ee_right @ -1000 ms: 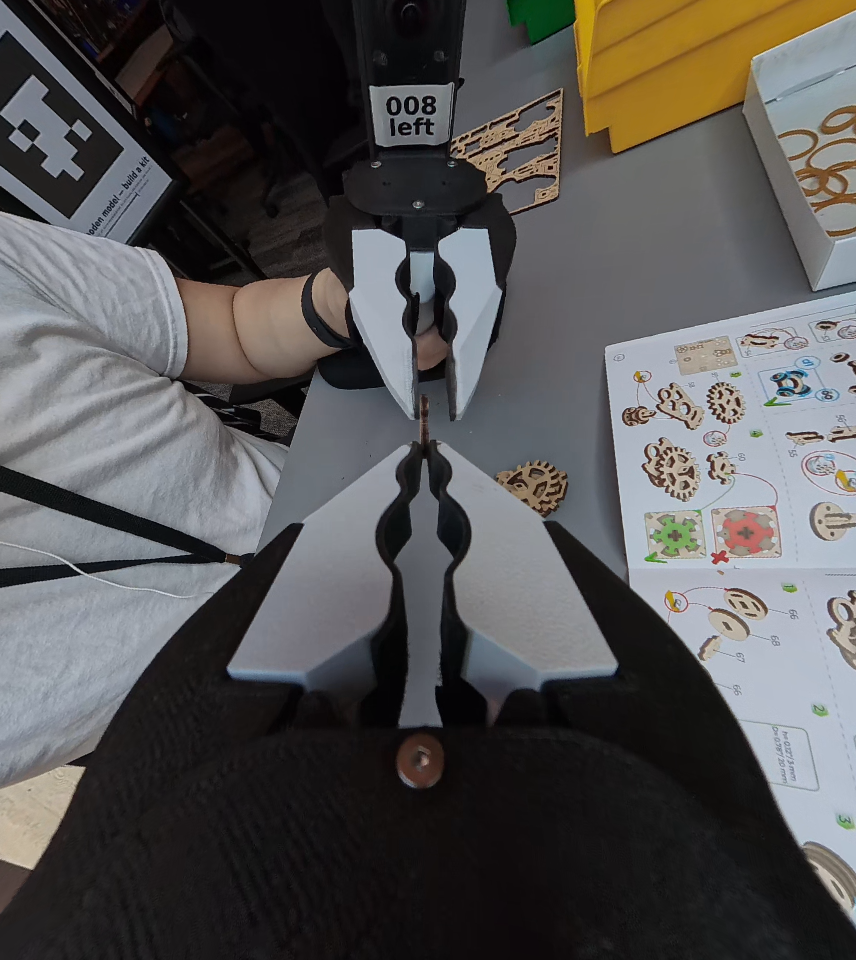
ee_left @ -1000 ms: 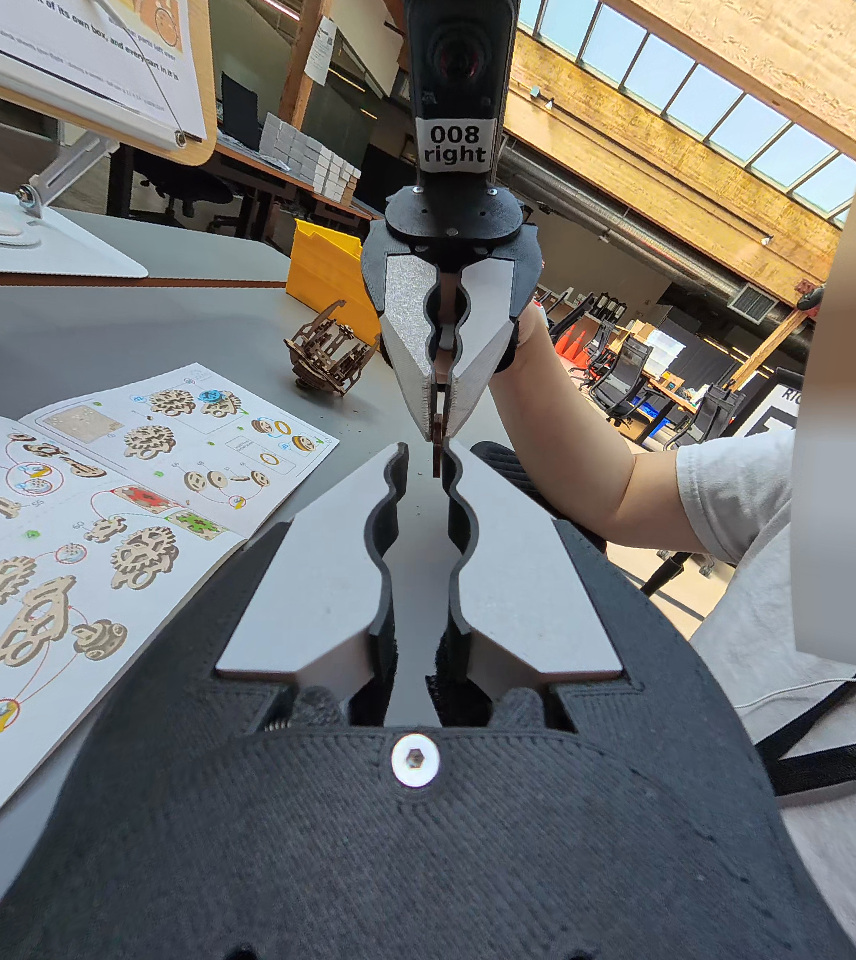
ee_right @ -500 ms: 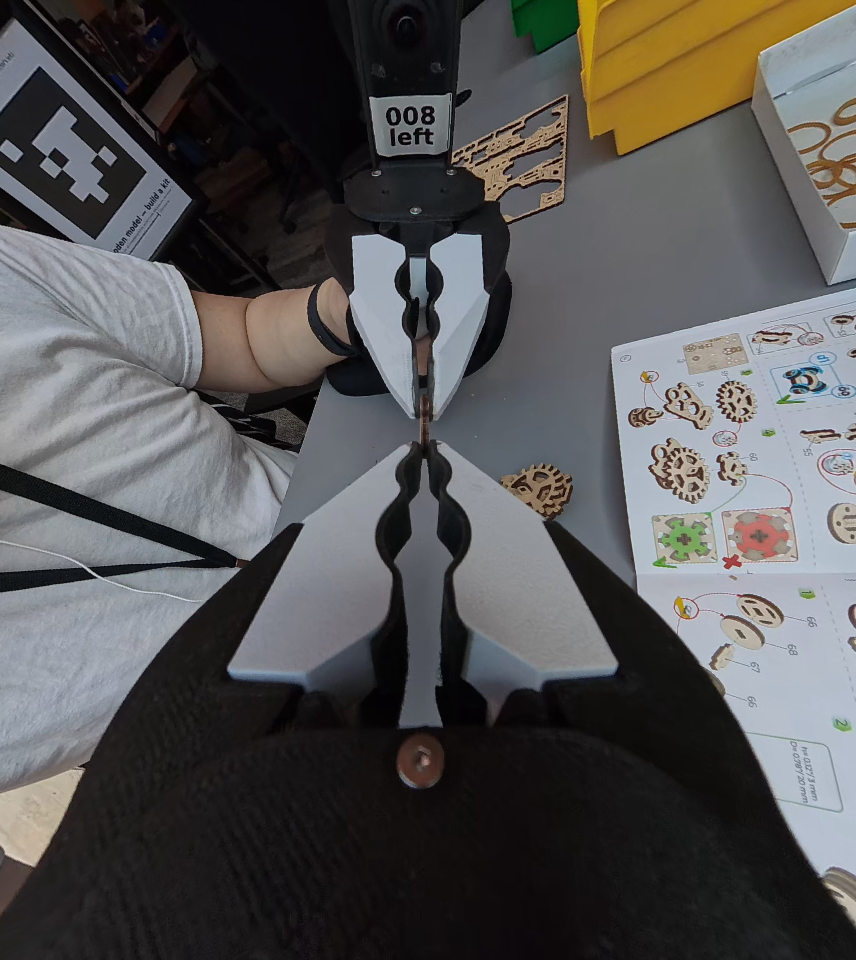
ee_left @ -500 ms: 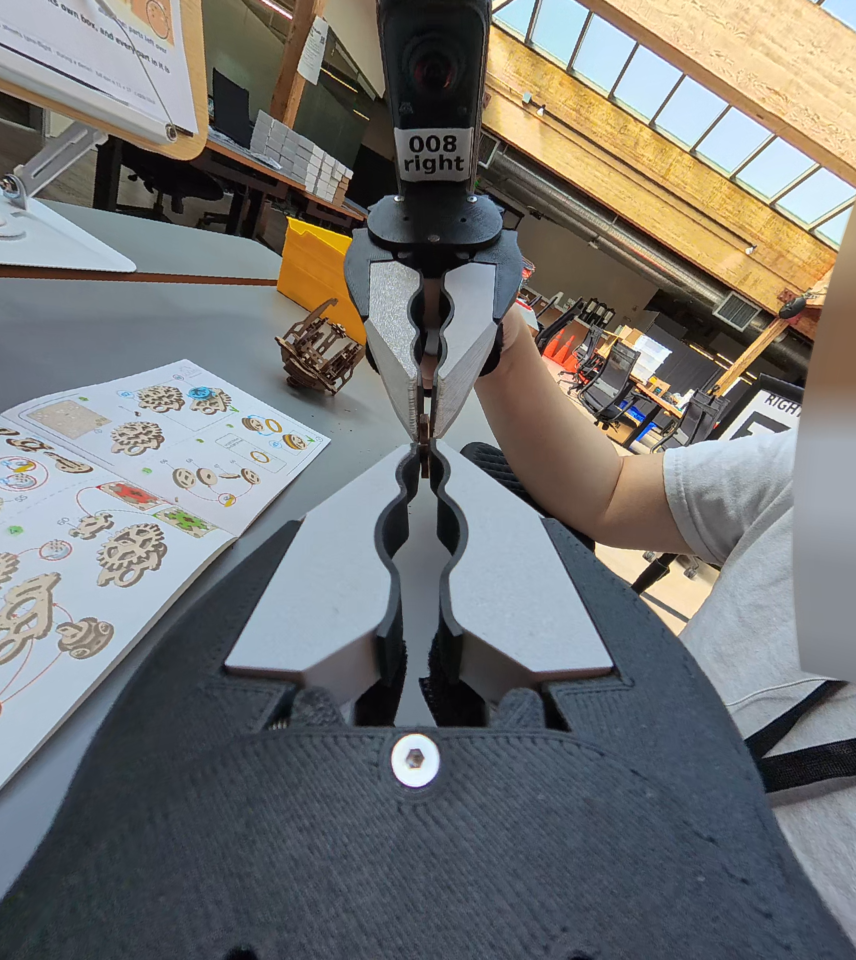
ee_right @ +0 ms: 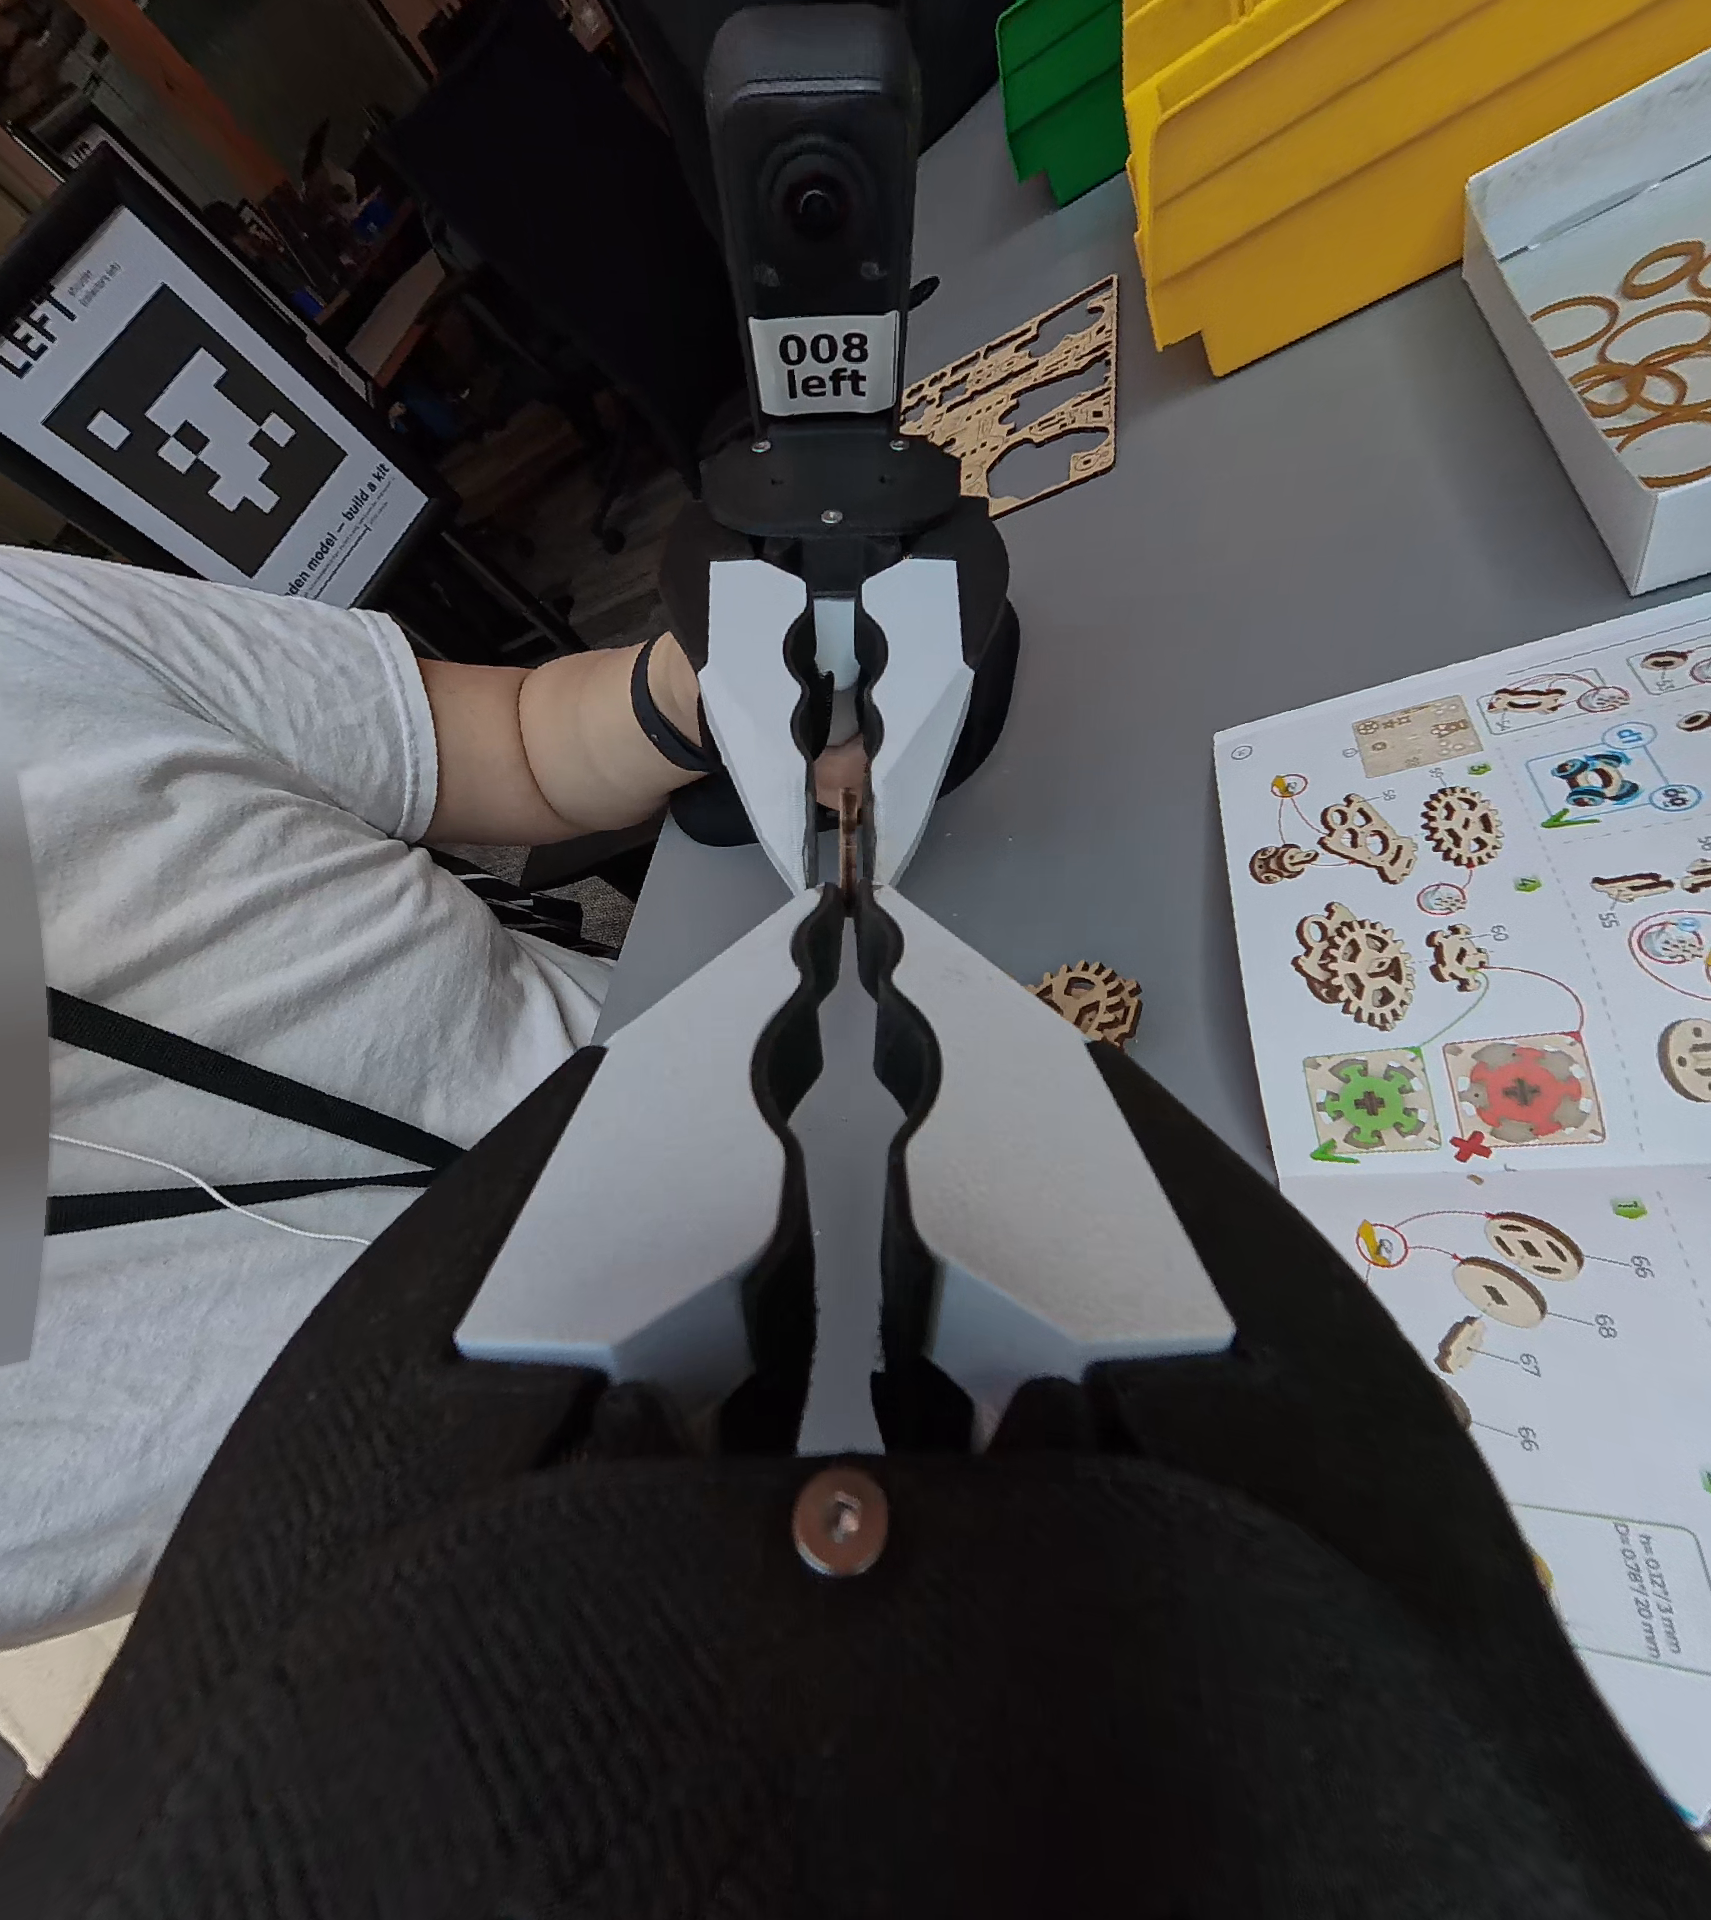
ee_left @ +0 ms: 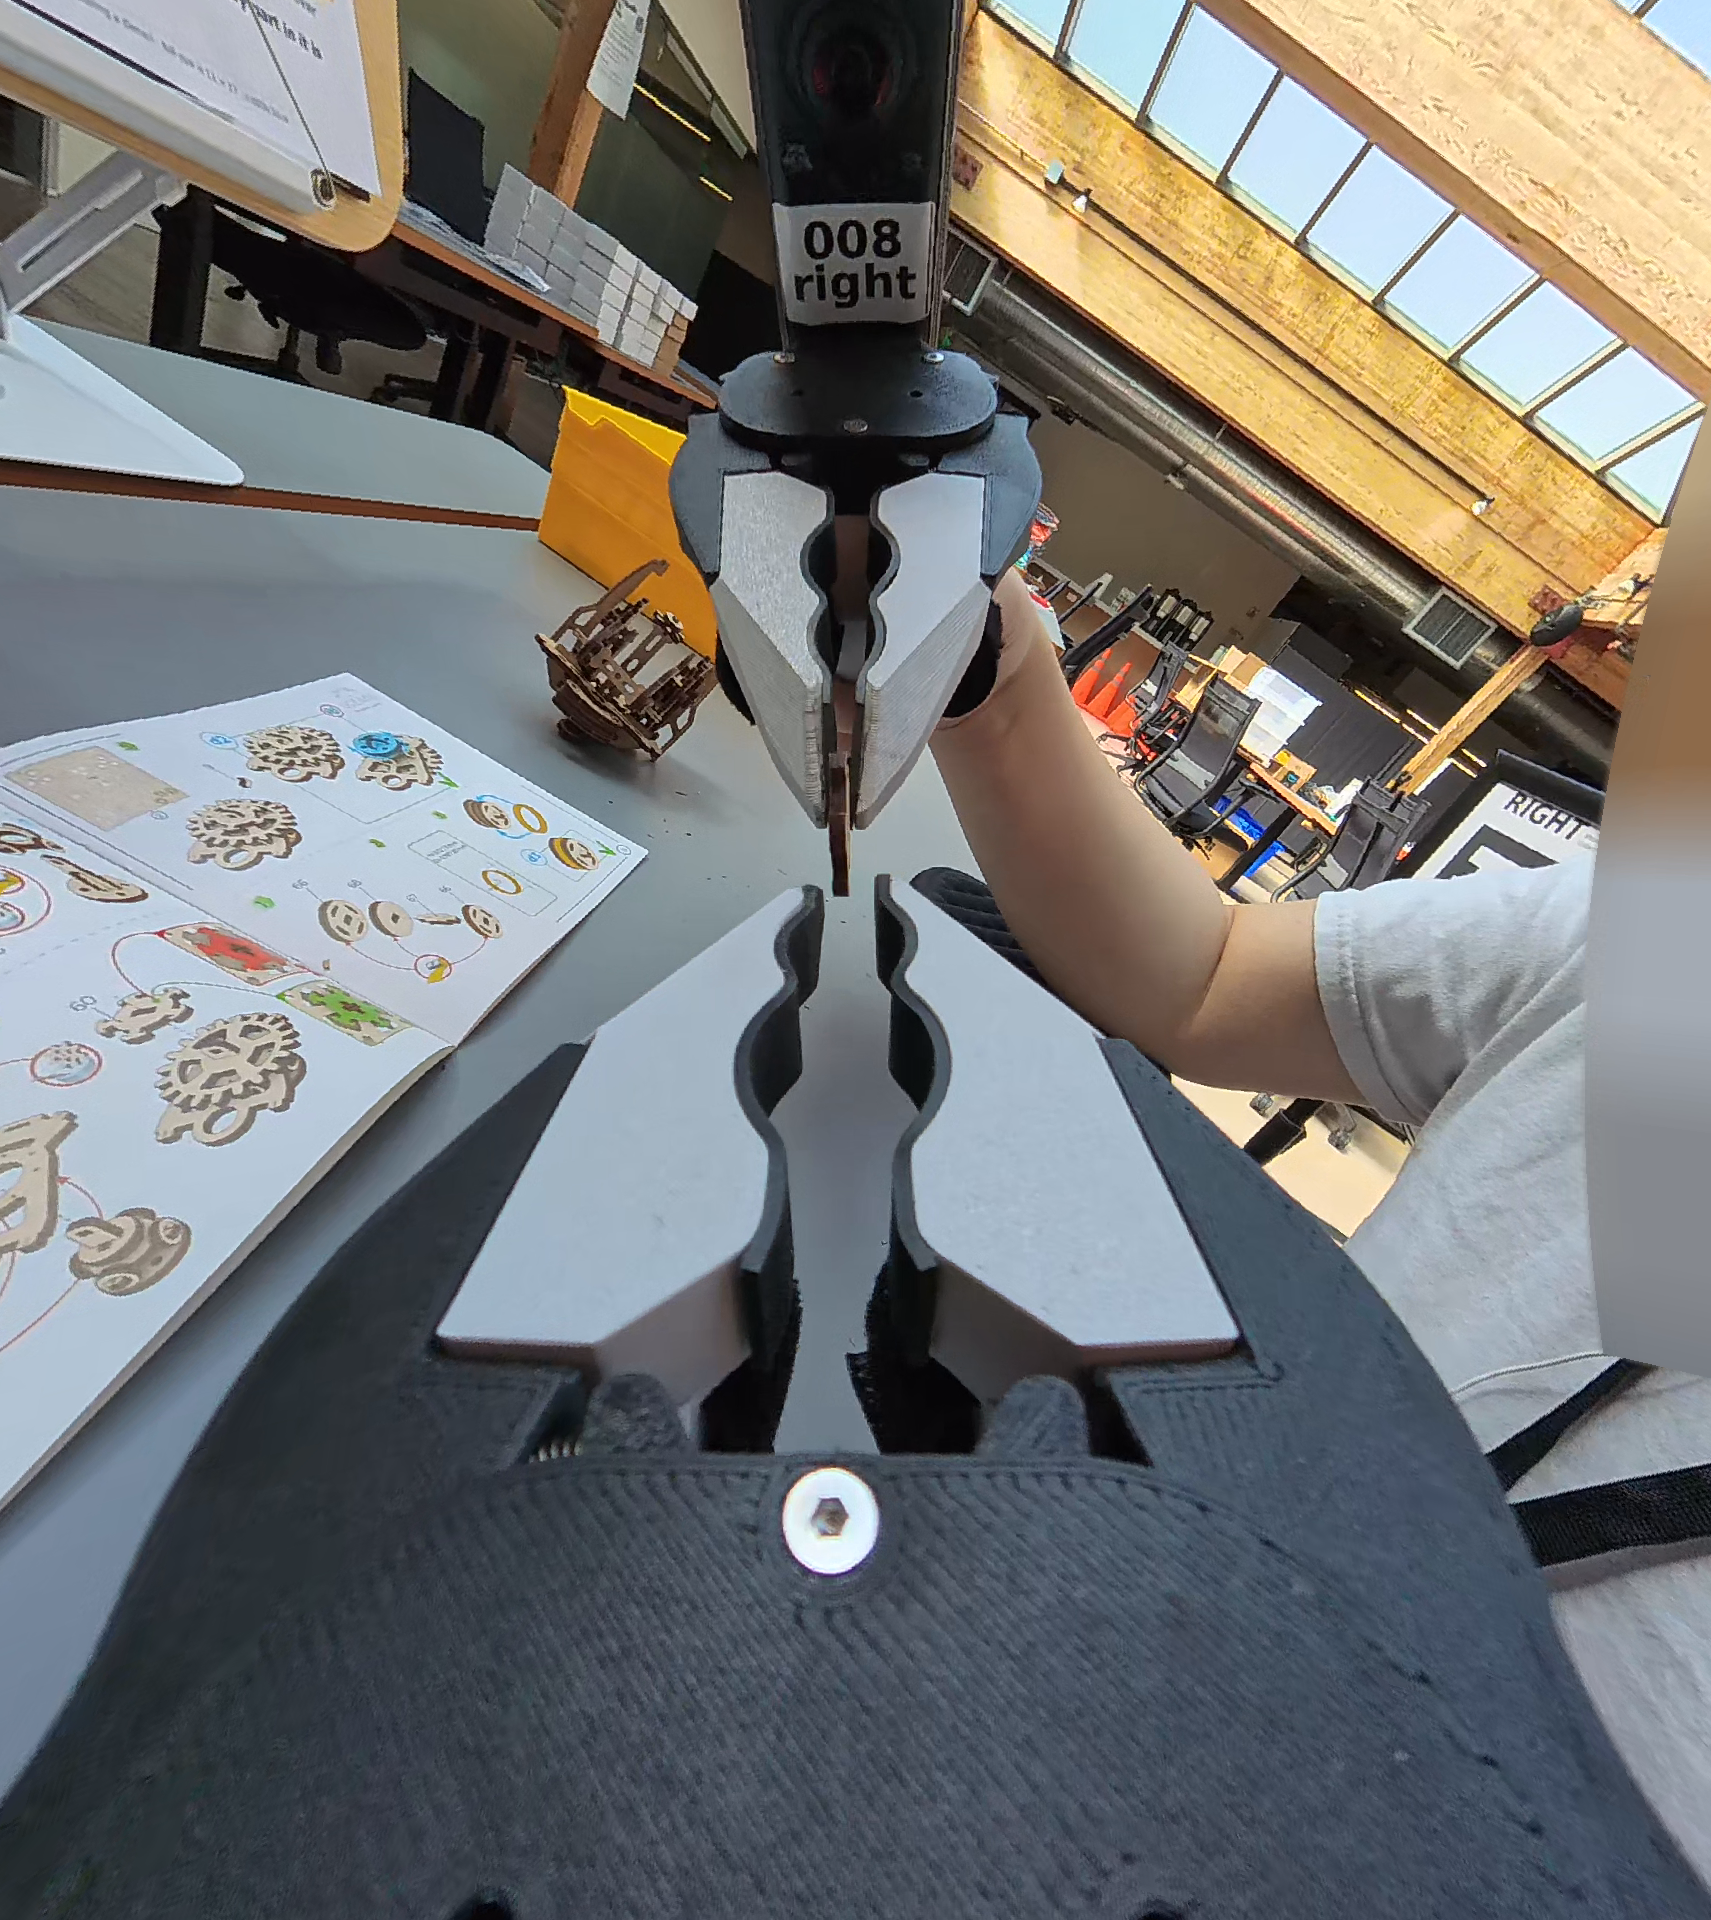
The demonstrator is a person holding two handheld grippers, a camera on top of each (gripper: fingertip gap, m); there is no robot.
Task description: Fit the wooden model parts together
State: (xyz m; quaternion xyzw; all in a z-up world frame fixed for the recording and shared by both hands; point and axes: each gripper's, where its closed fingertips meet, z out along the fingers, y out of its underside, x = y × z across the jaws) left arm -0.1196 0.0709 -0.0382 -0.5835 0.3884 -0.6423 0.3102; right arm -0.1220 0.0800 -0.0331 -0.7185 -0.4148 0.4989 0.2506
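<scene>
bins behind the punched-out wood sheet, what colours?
Yellow bins and one green bin, seen best in the right wrist view, beyond the wood sheet.

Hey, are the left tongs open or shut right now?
Open. In the left wrist view, the left tongs show a clear gap between their tips, and the thin wooden piece gripped by the right tongs hangs just short of it.

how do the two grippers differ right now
The right gripper is shut on a thin wooden piece; the left gripper is open and holds nothing. The right one points down at the table in the left wrist view; the left one points toward it, fingertips nearly meeting. Both have grey wavy-edged fingers.
</scene>
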